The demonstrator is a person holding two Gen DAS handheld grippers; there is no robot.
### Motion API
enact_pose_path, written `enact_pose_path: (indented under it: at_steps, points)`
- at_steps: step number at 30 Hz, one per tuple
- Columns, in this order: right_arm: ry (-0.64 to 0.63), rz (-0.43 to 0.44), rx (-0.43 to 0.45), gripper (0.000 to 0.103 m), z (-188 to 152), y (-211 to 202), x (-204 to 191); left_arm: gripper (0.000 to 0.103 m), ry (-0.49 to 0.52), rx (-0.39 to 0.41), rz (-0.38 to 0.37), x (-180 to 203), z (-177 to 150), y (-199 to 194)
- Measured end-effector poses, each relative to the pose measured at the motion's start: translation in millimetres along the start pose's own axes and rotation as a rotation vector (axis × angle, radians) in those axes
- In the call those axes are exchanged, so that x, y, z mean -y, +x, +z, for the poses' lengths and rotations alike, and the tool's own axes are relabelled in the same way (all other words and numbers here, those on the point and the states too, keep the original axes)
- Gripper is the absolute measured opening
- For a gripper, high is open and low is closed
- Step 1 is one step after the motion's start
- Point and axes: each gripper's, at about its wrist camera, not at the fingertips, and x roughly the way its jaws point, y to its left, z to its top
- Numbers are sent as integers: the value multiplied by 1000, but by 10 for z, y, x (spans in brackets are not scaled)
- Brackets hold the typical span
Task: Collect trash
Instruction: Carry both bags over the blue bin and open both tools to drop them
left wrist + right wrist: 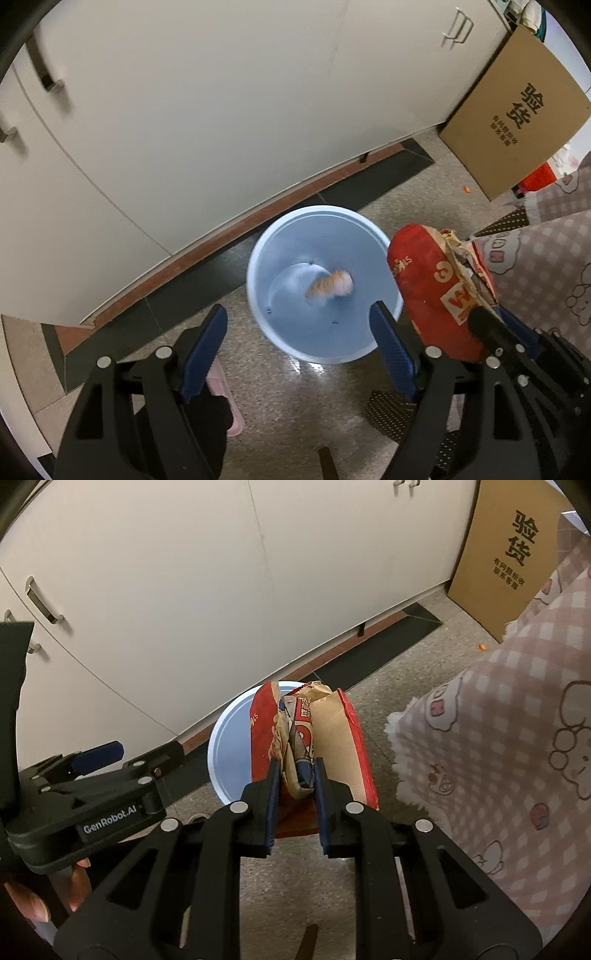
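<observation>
A light blue bin (373,254) stands on the speckled floor in front of white cabinets. A blurred orange-and-white crumpled scrap (330,282) is inside it, near the bottom. My left gripper (299,310) hangs over the bin's near rim, jaws open wide with nothing between the pads. To its right my right gripper (297,766) is shut on a crumpled red and brown paper bag (340,731), pinching its folded middle. The bag (424,291) hovers over the bin's right rim (225,746). The left gripper (136,755) shows side-on in the right wrist view.
White cabinet doors (221,110) with metal handles rise behind the bin. A cardboard box (517,110) leans at the right. A person's pink checked trouser leg (498,738) fills the right side. A pink slipper (227,402) lies below the left gripper; a hand (29,901) grips its handle.
</observation>
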Motion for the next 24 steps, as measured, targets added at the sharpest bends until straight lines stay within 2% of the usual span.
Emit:
enact_pose_path:
  at_steps: [10,14,16,17,24]
  points:
    - [3,35,52,19,249,20,-148,78,-49,50,39,-183,31,-113]
    - [33,69,87,28,332,-5,-146,78,-56,77,57,-201,44,-203]
    - [33,64,99,40,354,-54,-158,78,-60,86,57,-206,43,-247]
    - [32,62,112,50,350,-97,-161,78,-63,91,55,-206,47,-284]
    - [1,44,169,50,305,-498,-218,78,-72,134,25,-160,23,-574]
